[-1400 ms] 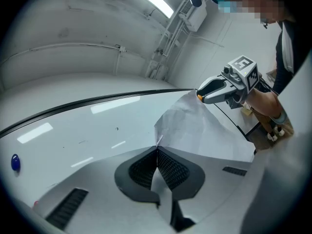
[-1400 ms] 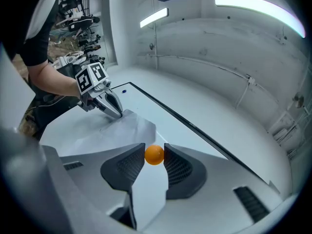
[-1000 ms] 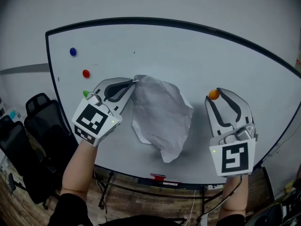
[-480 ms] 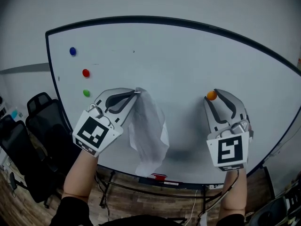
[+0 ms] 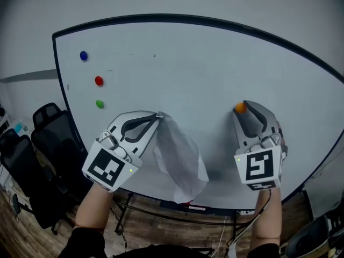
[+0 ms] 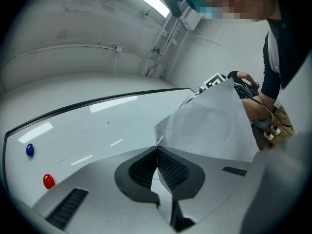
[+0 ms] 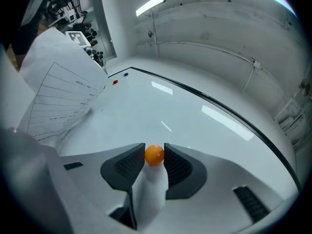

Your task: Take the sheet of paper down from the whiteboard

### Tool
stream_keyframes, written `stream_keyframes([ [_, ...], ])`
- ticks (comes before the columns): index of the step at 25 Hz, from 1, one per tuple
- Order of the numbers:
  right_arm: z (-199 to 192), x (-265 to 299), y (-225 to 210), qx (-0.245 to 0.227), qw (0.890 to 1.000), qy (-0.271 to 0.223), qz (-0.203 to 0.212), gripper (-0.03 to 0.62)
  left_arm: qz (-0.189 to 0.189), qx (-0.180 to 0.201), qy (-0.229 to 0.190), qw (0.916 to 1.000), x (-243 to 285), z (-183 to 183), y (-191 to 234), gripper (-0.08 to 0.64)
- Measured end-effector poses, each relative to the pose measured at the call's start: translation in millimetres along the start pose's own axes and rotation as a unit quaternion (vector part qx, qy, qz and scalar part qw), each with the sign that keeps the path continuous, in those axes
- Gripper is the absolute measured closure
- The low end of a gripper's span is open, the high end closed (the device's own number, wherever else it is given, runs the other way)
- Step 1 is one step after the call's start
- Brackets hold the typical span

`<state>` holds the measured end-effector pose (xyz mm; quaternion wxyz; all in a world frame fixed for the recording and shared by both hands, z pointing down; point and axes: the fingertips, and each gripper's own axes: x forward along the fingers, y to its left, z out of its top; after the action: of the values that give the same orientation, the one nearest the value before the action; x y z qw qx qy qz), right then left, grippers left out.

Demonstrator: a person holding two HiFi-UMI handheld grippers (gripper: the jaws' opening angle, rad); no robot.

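Your left tongs (image 6: 157,148) are clamped on a corner of the sheet of paper (image 5: 180,157), which hangs loose in front of the whiteboard (image 5: 204,58). Your right tongs (image 7: 155,152) pinch an orange magnet (image 7: 154,155). Only the right gripper view shows the sheet's ruled print; only the head view shows the green magnet (image 5: 99,104).

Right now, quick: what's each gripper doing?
Left gripper: closed, holding the paper by a corner.
Right gripper: closed on the orange magnet.
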<state>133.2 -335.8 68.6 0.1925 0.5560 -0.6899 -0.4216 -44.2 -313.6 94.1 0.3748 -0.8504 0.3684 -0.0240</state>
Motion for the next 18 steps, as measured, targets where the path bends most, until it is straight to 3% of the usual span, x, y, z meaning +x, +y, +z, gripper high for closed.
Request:
stream_keyframes([
  [11,-3,8,3,-0.017,1.0,0.014,-0.009,0.462,-0.011,0.0,-0.001,0.9999,-2,2,-11,0.546],
  [18,6,3,3,-0.012,1.0,-0.006,-0.005,0.446,-0.017,-0.015,-0.001,0.9997,2,-7,-12,0.546],
])
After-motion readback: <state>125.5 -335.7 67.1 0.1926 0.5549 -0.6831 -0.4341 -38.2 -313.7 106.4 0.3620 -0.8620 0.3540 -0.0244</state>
